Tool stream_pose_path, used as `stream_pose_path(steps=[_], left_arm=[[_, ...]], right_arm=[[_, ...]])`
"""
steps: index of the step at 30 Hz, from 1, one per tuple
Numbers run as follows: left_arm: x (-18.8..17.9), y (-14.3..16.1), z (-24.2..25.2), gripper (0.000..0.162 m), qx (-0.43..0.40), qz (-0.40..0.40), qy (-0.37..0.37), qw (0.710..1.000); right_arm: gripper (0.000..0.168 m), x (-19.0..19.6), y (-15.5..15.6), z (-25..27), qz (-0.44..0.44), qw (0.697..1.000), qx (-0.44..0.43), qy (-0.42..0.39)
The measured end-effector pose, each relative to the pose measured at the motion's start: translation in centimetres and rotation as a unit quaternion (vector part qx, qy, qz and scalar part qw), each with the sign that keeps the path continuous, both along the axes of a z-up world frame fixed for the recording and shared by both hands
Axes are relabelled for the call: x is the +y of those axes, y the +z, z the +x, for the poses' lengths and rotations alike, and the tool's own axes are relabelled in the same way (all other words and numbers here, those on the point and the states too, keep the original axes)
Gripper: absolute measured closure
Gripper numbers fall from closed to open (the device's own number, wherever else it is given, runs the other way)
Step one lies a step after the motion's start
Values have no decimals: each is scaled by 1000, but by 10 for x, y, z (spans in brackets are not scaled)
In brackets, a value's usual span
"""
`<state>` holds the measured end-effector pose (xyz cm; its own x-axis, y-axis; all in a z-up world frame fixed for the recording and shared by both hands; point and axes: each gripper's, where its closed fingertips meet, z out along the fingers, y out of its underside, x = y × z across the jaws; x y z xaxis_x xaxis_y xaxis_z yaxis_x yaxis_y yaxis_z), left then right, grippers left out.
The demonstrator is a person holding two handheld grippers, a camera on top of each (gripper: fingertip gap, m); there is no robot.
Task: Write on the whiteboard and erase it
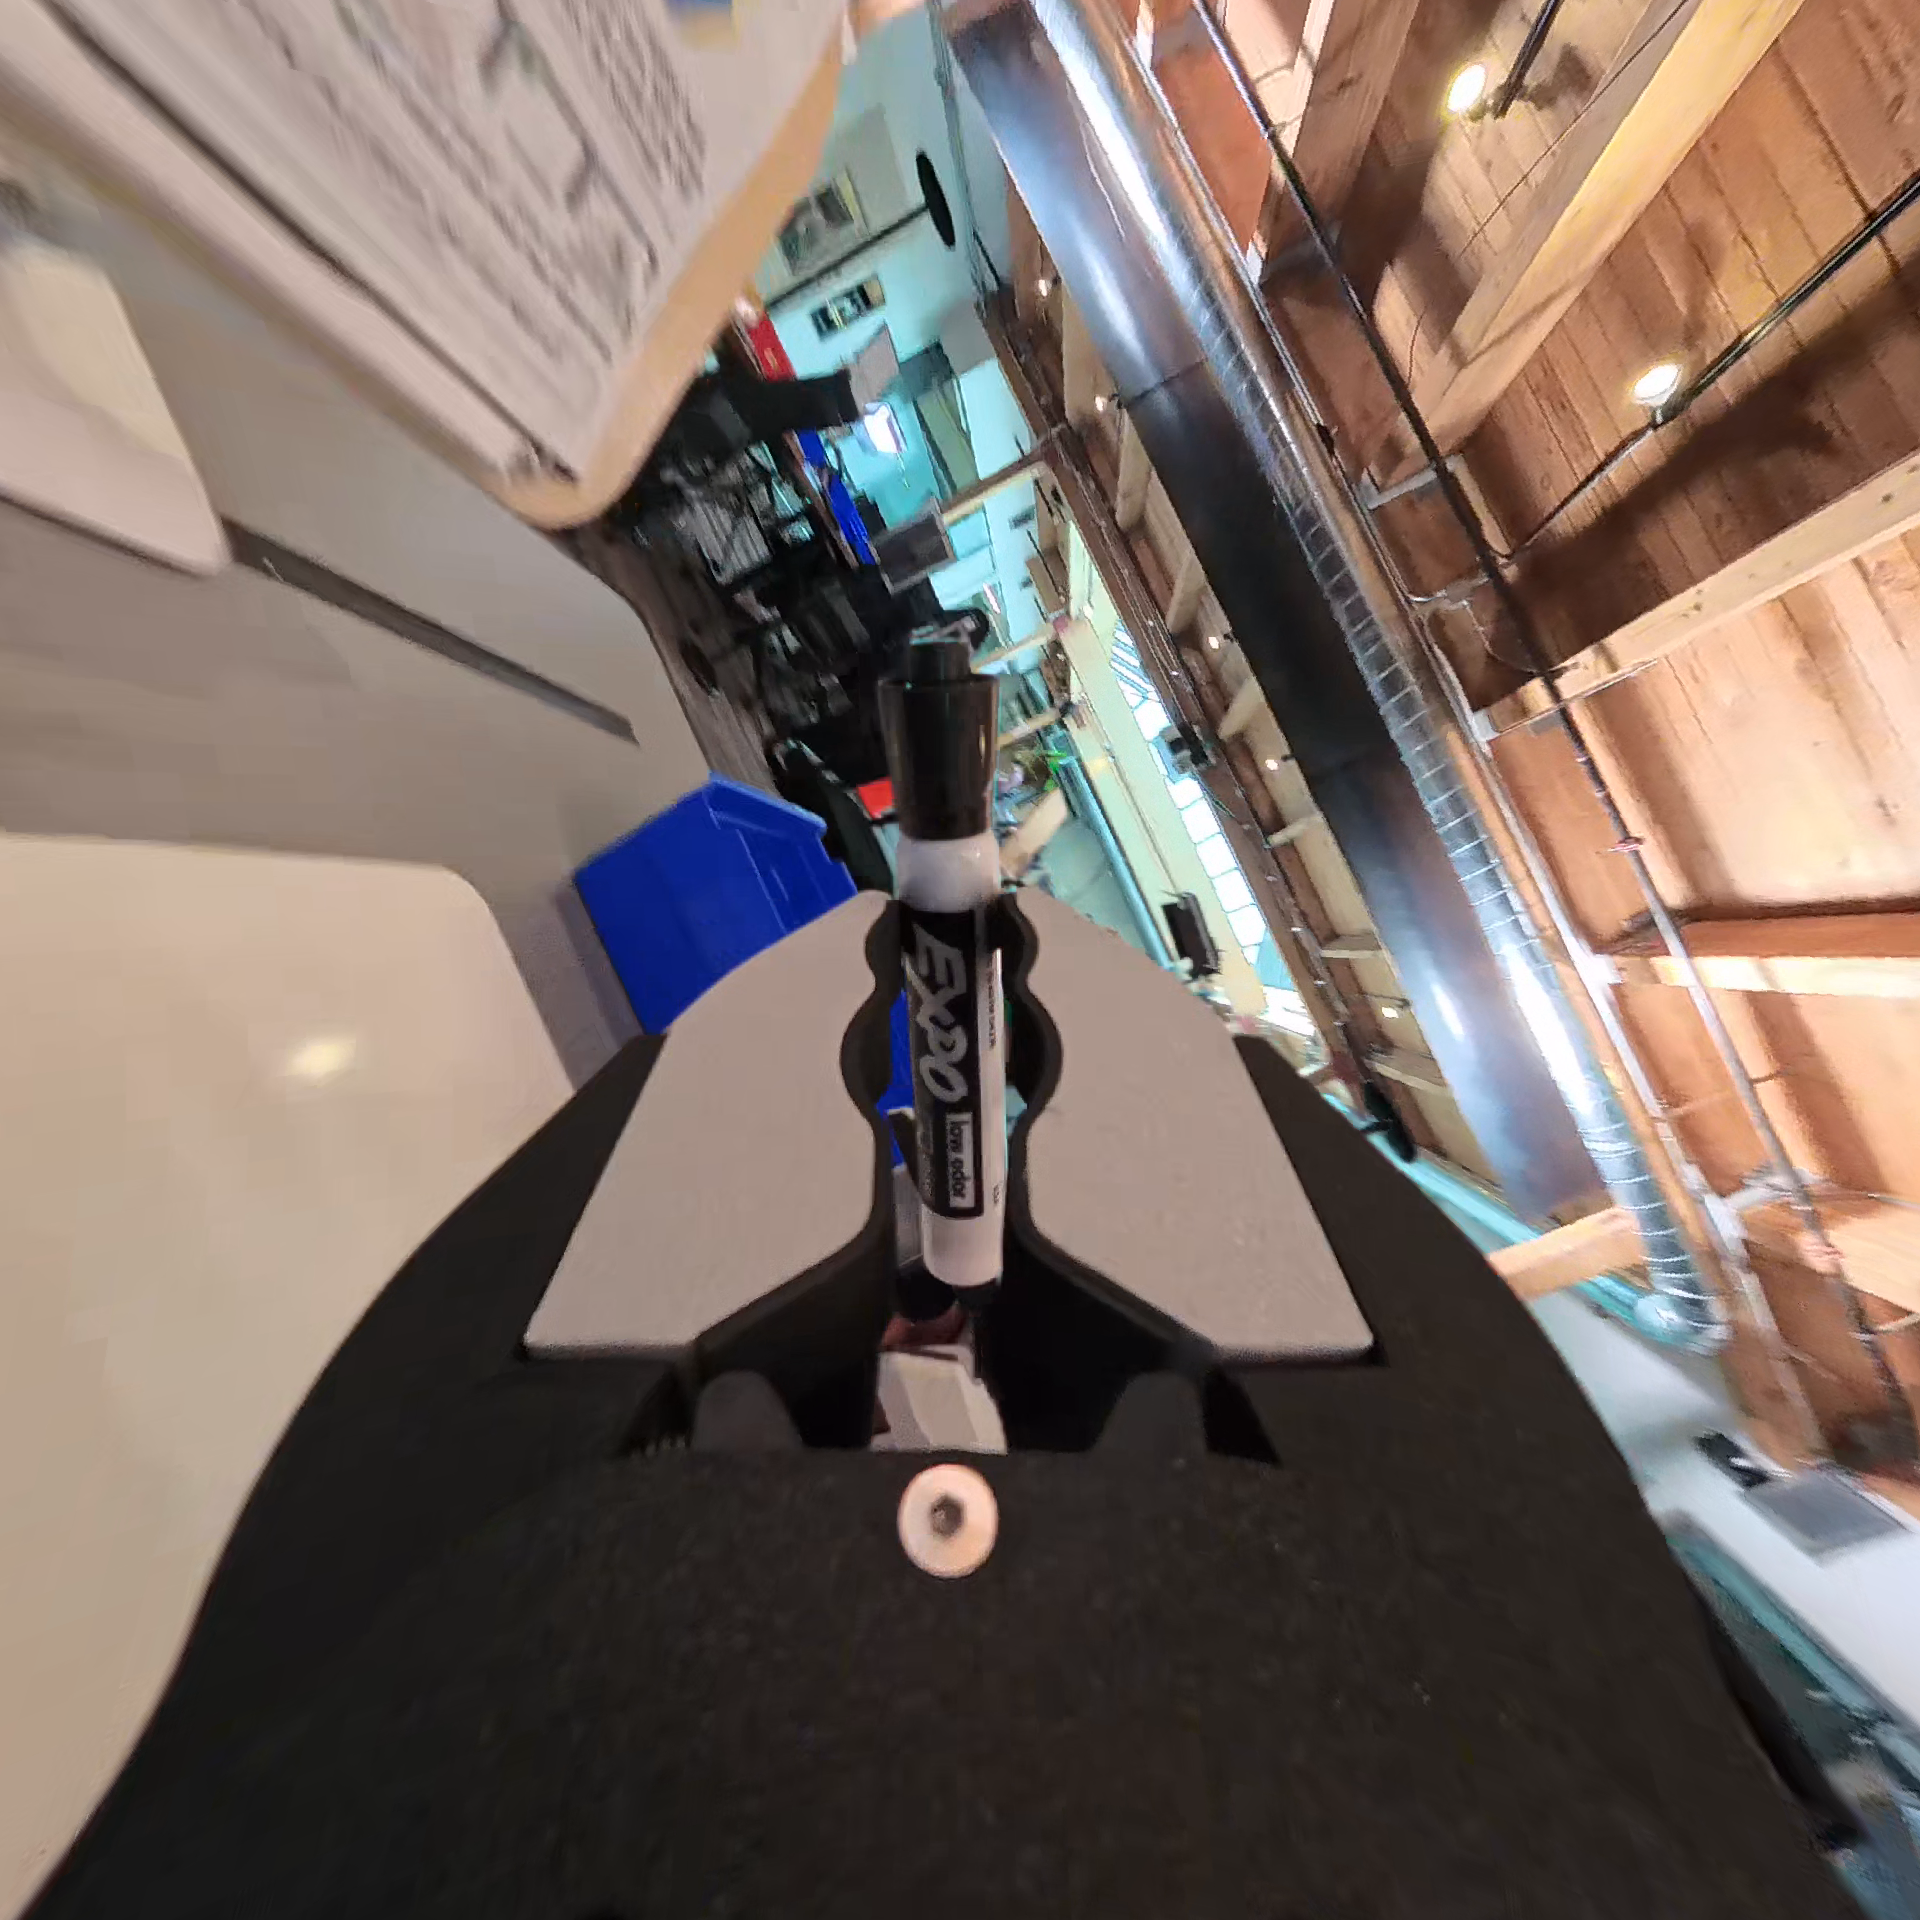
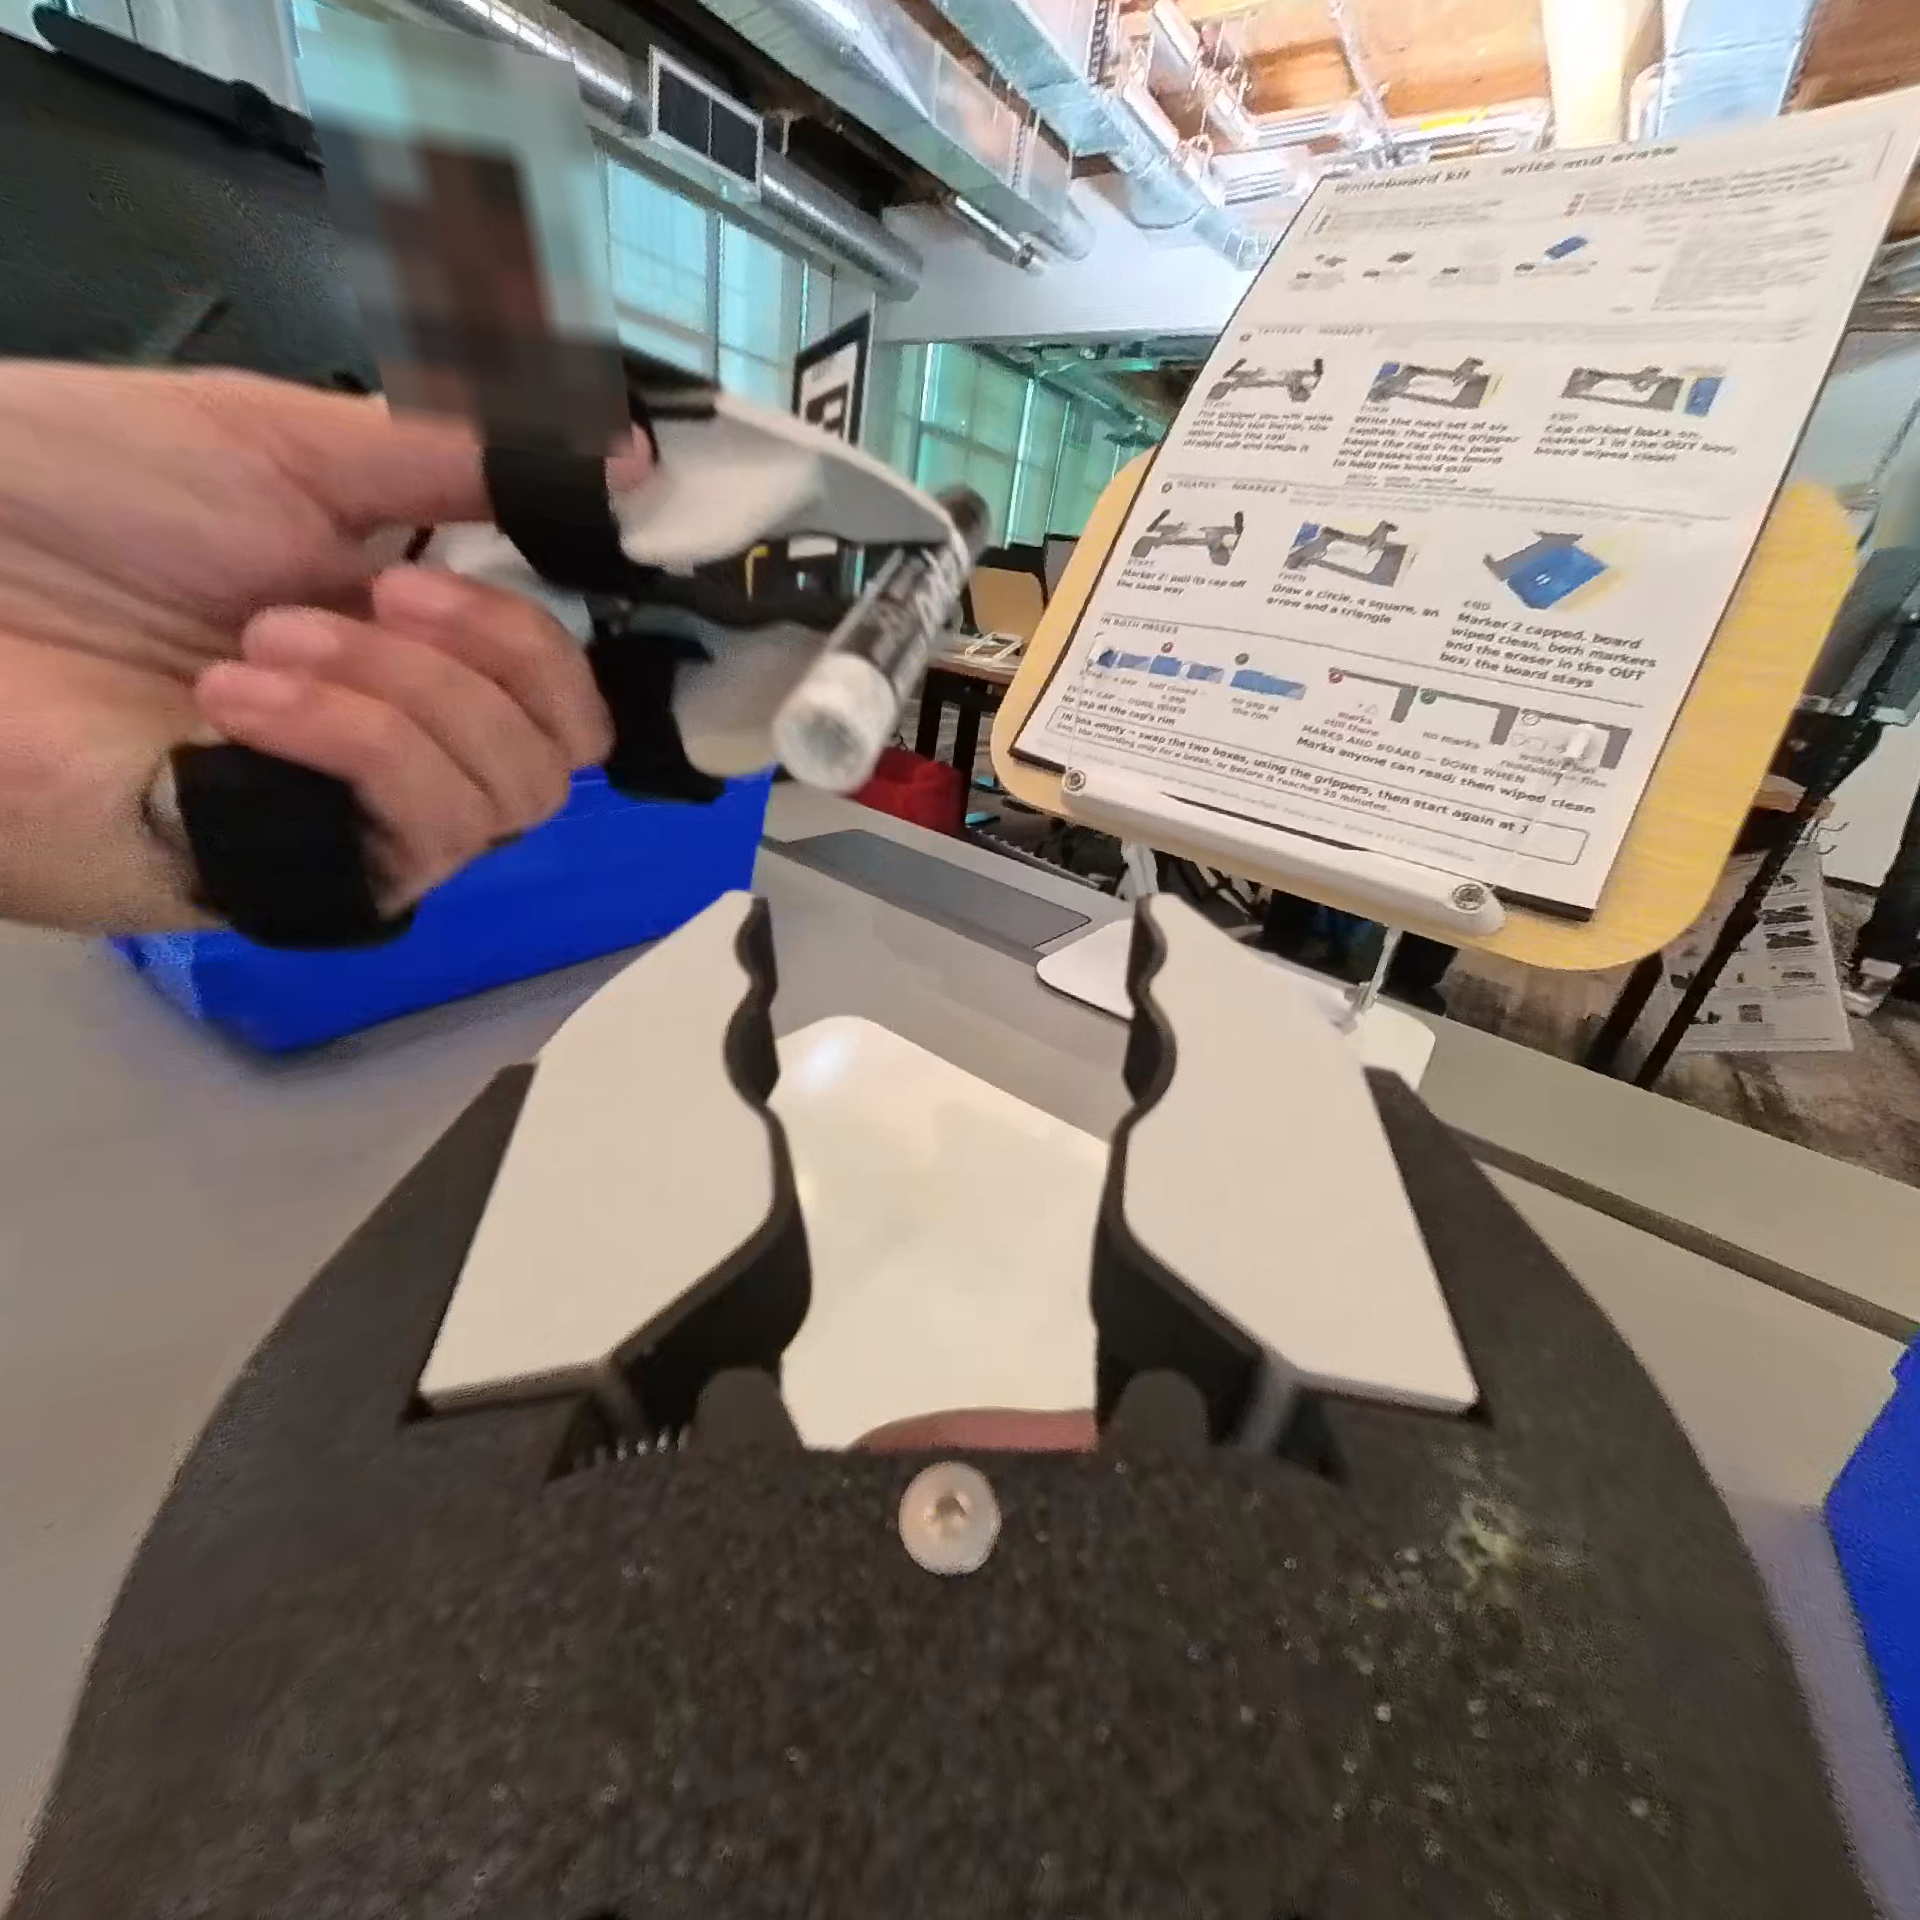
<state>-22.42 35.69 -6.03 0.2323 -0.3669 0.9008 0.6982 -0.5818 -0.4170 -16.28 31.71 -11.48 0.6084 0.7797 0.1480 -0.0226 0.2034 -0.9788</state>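
Grey bench (image 2: 208,1195) under everything, seen w/ tilt in left wrist view. On it, centre: small white whiteboard (image 2: 935,1195) lying flat, rounded corners, showing between right gripper's fingers; also at lower left of left wrist view (image 1: 239,1143). Behind it, instruction sheet (image 2: 1455,520) propped on tan stand (image 2: 1725,831) w/ white base on bench. Blue bin (image 2: 468,935) on bench at left rear, just behind left hand; same bin in left view (image 1: 707,904). Second blue bin edge (image 2: 1881,1558) at far right.

Left gripper (image 1: 948,925) clamped on marker (image 1: 951,1039) mid-barrel, held up off bench, cap end pointing away from camera, cap on. In right view: same gripper (image 2: 831,551) held by a hand (image 2: 260,623) above left bin, marker (image 2: 883,655) w/ blunt tail end toward camera, blurred.

Right gripper (image 2: 951,935) w/ fingers apart, nothing between, hovering over near edge of whiteboard; contact w/ board can't tell.
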Motion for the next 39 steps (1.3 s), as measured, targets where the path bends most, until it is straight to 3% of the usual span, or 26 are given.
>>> stream_pose_path(steps=[6, 8, 14, 16, 22, 25, 31, 37, 39], left_arm=[[5, -36, 79, 145, -33, -49, -74, 995], [4, -40, 89, 146, -32, -51, -84, 995], [-7, -44, 105, 146, -45, -57, -121, 990], [-10, -45, 107, 146, -40, -55, -131, 989], [-16, -47, 108, 145, -22, -53, -148, 987], [-21, -47, 106, 146, -51, -66, -160, 984], [-27, -50, 100, 146, -47, -64, -157, 984], [-46, -44, 97, 145, -23, -4, -203, 979], [-56, -42, 93, 128, -7, 29, -238, 971]], right_arm=[[123, 6, -2, 16, 20, 999, 0, -45], [133, 10, 0, 26, 21, 998, 8, -57], [133, 24, -5, 44, 6, 998, 1, -56], [146, 23, -3, 47, 23, 998, -5, -52], [148, 18, -6, 45, 13, 1000, -12, -7], [141, 16, -3, 46, 6, 1000, 10, 15], [149, 7, -8, 38, 11, 999, -9, 39], [149, -8, -3, 36, -68, 987, 26, 146], [149, -16, 0, 38, -113, 973, 49, 193]])
